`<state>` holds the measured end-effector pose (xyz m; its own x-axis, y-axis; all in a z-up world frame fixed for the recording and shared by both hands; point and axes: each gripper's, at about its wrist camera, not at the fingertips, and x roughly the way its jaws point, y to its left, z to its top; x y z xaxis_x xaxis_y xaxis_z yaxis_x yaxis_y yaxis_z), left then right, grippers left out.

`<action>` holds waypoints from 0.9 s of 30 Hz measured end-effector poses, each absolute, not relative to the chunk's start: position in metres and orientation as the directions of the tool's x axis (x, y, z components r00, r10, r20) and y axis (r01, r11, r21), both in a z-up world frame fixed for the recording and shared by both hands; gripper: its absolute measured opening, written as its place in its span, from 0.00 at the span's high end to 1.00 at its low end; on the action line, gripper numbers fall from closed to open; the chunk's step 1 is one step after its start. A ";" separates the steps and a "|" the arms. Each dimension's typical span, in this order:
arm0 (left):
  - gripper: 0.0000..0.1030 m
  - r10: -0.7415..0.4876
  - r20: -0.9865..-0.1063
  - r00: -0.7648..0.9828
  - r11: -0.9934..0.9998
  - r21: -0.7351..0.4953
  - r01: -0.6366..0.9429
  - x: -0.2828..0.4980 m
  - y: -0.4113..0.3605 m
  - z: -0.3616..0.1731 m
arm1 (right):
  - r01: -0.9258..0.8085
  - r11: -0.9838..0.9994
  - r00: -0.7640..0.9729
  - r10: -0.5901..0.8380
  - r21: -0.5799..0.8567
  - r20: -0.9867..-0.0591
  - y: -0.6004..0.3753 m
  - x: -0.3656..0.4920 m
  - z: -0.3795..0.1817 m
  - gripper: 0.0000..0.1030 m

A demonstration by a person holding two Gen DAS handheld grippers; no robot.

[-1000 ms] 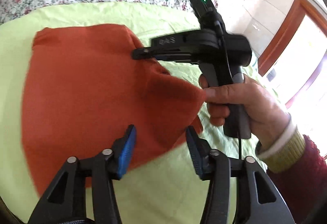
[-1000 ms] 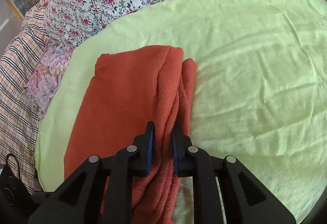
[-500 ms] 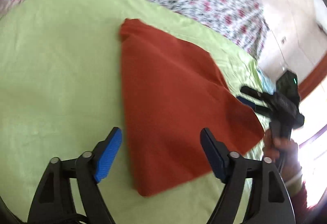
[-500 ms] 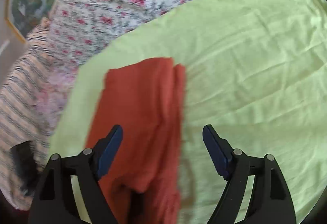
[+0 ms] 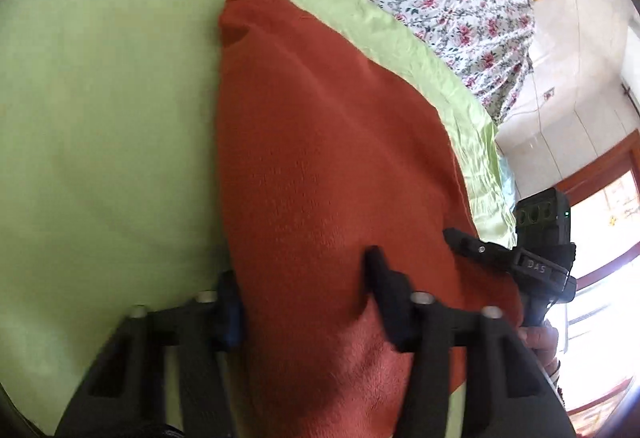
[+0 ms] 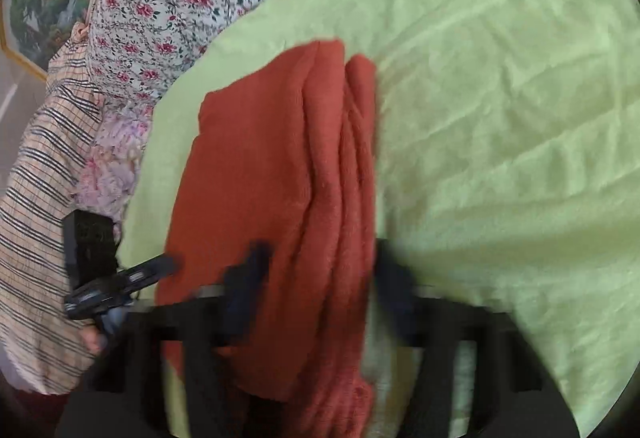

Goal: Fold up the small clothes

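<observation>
Two grippers are closing in on one rust-orange knit garment (image 5: 320, 166), lying folded on the lime-green sheet (image 5: 100, 118) mid-frame. Left gripper (image 5: 304, 290) straddles its near end, jaws narrowing, cloth between them. Right gripper (image 6: 320, 278), blurred, is narrowing too, over the bunched folds lower centre.

Both wrist cameras look steeply down, very close, at a rust-orange knitted garment (image 5: 328, 174) on a lime-green sheet (image 5: 100, 118). The left view faces it from one long edge, the right view (image 6: 260, 166) from the opposite edge (each catches the other gripper beyond it).
</observation>
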<state>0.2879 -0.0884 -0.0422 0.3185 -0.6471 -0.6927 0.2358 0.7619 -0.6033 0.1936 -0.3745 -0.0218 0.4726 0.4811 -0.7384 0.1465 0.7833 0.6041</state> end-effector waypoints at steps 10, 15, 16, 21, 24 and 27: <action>0.78 -0.616 -0.656 0.437 0.786 -0.543 0.295 0.243 -0.045 0.009 | 0.040 0.814 0.528 0.475 0.579 -0.704 -0.312 0.185 0.006 0.77; 0.79 -0.562 -0.640 0.525 0.824 -0.491 0.283 0.211 0.014 0.036 | -0.053 0.775 0.530 0.557 0.630 -0.640 -0.263 0.189 0.008 0.78; 0.79 -0.551 -0.639 0.537 0.830 -0.486 0.274 0.207 0.026 0.038 | -0.068 0.763 0.525 0.576 0.643 -0.627 -0.253 0.191 0.006 0.78; 0.77 -0.489 -0.699 0.521 0.866 -0.460 0.196 0.202 0.063 0.016 | -0.081 0.755 0.470 0.604 0.650 -0.644 -0.213 0.200 -0.019 0.78; 0.62 -0.469 -0.732 0.494 0.875 -0.461 0.148 0.201 0.073 -0.005 | -0.050 0.817 0.447 0.533 0.574 -0.719 -0.203 0.199 -0.034 0.75; 0.43 -0.468 -0.726 0.504 0.869 -0.482 0.113 0.196 0.082 -0.012 | -0.014 0.799 0.443 0.544 0.601 -0.713 -0.214 0.197 -0.038 0.62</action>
<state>0.1959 0.0818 -0.0116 0.5040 -0.4681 -0.7259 0.1133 0.8690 -0.4817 0.1966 -0.2141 -0.0378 0.4428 0.5443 -0.7125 -0.0141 0.7988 0.6014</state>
